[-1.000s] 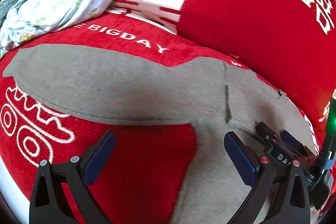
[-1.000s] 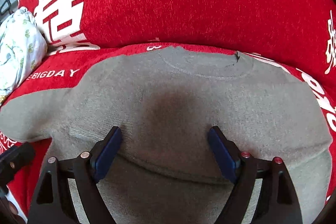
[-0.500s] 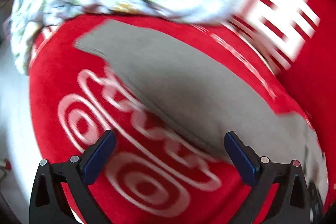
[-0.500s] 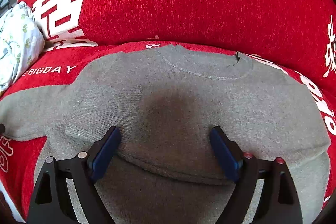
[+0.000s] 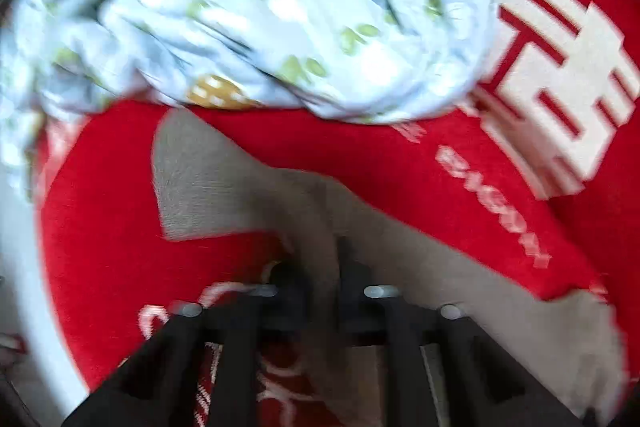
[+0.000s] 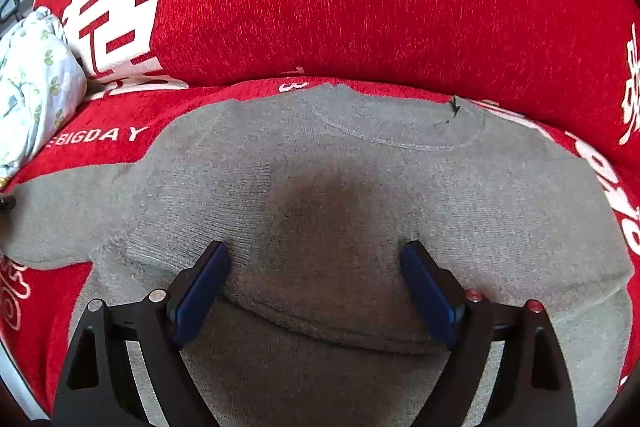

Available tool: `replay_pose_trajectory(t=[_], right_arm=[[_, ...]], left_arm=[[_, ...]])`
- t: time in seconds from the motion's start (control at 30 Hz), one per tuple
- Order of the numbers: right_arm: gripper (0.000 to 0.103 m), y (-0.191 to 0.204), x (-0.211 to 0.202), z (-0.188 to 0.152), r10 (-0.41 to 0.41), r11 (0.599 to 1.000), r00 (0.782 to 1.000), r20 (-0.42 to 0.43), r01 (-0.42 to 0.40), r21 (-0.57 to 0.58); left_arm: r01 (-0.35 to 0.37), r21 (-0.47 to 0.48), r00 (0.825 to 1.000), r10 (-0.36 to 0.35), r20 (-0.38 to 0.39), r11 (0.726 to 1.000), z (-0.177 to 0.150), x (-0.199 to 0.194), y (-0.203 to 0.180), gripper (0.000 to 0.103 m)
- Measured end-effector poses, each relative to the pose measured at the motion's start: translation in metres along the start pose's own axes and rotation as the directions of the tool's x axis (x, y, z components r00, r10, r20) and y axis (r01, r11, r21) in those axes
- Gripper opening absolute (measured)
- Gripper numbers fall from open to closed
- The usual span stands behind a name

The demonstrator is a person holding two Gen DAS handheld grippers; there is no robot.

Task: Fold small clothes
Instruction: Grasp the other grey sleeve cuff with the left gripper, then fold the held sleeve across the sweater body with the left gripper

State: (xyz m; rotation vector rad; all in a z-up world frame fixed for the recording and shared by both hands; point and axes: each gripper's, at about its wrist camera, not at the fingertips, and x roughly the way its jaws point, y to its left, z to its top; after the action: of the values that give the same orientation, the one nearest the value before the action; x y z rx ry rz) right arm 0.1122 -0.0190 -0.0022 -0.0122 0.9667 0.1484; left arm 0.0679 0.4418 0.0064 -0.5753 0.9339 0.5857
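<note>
My left hand-held gripper [image 5: 320, 267] sits low in the centre of its blurred view, and its jaws have just been closing: they are now pinched together on a bunched fold of the grey knitted sweater's sleeve [image 5: 224, 187], whose cuff end lies flat toward the middle left of the frame. Above the sleeve, across the upper left, I see a crumpled pale blue cloth with a green leaf print [image 5: 248, 11], resting on the red plush cover with white lettering [image 5: 400, 155] that fills the right side. My right hand-held gripper [image 6: 316, 275] stands with its blue-padded jaws wide apart at the lower centre of its view; they have just been opening a little further, and the pads rest against the grey knitted sweater [image 6: 360, 187] without clamping it. The sweater lies spread flat on the red cover, neckline toward the top of the frame, one sleeve stretching off to the left edge.
</note>
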Motion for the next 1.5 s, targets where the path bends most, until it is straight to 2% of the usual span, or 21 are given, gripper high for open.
replay_pose_trajectory(t=[0.03,0.1,0.17,0.3,0.5,0.63,0.77,0.87,0.97,1.03,1.1,1.3,1.5], right_arm=[[0.097,-0.002,-0.001,0.001,0.035,0.999,0.999,-0.005,-0.035,0.006],[0.097,-0.007,-0.004,0.002,0.086,0.996,0.996,-0.019,-0.086,-0.004],[0.098,-0.010,-0.013,0.000,0.110,0.993,0.994,-0.027,-0.111,-0.035],[0.098,-0.028,-0.047,-0.019,0.175,0.981,0.985,0.014,-0.173,-0.092],[0.098,-0.059,-0.096,-0.051,0.208,0.958,0.976,0.070,-0.188,-0.218],[0.098,-0.079,-0.108,-0.063,0.208,0.954,0.973,0.097,-0.180,-0.238],[0.098,-0.100,-0.101,-0.074,0.203,0.961,0.976,0.083,-0.183,-0.207],[0.098,-0.124,-0.085,-0.082,0.227,0.969,0.973,0.049,-0.221,-0.111],[0.098,-0.140,-0.087,-0.075,0.289,0.957,0.955,0.066,-0.288,-0.018],[0.098,-0.151,-0.084,-0.075,0.277,0.960,0.959,0.062,-0.279,0.021],[0.098,-0.158,-0.085,-0.076,0.297,0.952,0.952,0.076,-0.301,0.050],[0.098,-0.159,-0.095,-0.083,0.271,0.961,0.960,0.063,-0.274,0.034],[0.098,-0.172,-0.099,-0.089,0.258,0.963,0.964,0.061,-0.262,0.059]], left_arm=[[0.025,-0.028,1.000,-0.025,-0.011,0.999,0.003,0.000,0.006,0.012],[0.060,-0.057,0.998,-0.061,-0.017,0.997,0.004,-0.002,0.013,0.012],[0.071,-0.051,0.997,-0.071,-0.003,0.996,0.001,-0.009,0.015,0.012],[0.075,-0.013,0.997,-0.075,0.026,0.997,-0.004,-0.024,0.010,0.012],[0.076,-0.011,0.997,-0.076,0.016,0.997,-0.005,-0.038,-0.011,0.012],[0.077,-0.016,0.997,-0.078,-0.025,0.997,-0.017,-0.040,-0.039,0.012],[0.067,0.018,0.996,-0.066,-0.059,0.998,-0.037,-0.047,-0.074,0.012],[0.056,0.061,0.996,-0.051,-0.069,0.997,-0.055,-0.056,-0.105,0.012],[0.082,0.104,0.994,-0.075,-0.077,0.991,-0.070,-0.064,-0.129,0.012],[0.098,0.137,0.993,-0.087,-0.083,0.986,-0.082,-0.071,-0.148,0.012],[0.109,0.169,0.992,-0.095,-0.088,0.980,-0.092,-0.077,-0.166,0.012],[0.154,0.245,0.984,-0.127,-0.124,0.957,-0.117,-0.092,-0.217,0.012],[0.199,0.250,0.974,-0.164,-0.153,0.948,-0.131,-0.107,-0.252,0.012]])
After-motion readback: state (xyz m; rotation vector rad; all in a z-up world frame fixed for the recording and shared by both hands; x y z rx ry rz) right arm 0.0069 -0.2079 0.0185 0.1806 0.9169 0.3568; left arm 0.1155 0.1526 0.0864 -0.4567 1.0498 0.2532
